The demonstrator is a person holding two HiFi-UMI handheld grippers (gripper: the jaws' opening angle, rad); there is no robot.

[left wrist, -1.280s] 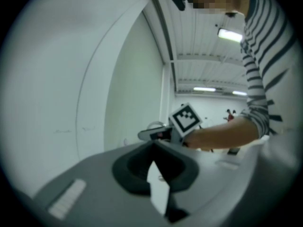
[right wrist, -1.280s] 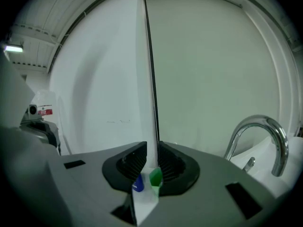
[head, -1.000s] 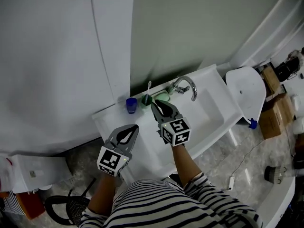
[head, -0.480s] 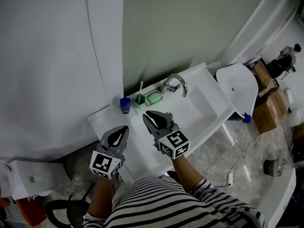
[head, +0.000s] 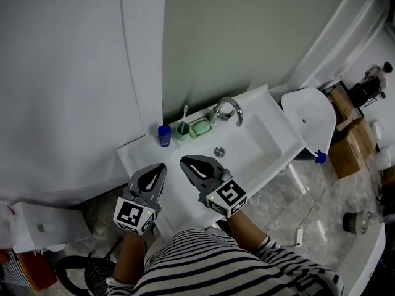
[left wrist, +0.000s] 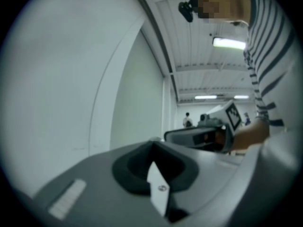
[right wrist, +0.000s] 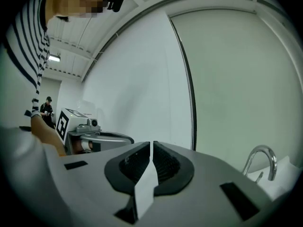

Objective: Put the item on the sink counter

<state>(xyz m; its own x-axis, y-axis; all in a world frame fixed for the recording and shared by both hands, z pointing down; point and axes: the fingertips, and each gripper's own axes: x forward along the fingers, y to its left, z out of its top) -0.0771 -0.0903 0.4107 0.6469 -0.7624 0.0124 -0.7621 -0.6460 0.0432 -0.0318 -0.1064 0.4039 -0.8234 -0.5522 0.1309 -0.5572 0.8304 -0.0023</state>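
Note:
The white sink counter (head: 139,155) carries a blue cup (head: 163,135), a green holder with a toothbrush (head: 182,130) and a green soap dish (head: 200,127) along its back edge, beside the chrome faucet (head: 228,110). My left gripper (head: 162,167) hovers shut over the counter's near left part, holding nothing. My right gripper (head: 183,161) hangs over the basin's near left rim, well short of those items. Its jaws have just been closing with nothing between them and now stand shut. In the right gripper view the jaws (right wrist: 151,144) meet, with the faucet (right wrist: 262,161) at the right.
A white wall panel rises behind the counter. A second white fixture (head: 311,119) stands to the right, with cardboard boxes (head: 349,147) beyond it. A dark stool (head: 86,270) sits on the floor at lower left. The basin drain (head: 219,151) lies ahead of the right gripper.
The right gripper has drawn back from the green holder at the counter's back toward the person. The left gripper has also pulled back a little.

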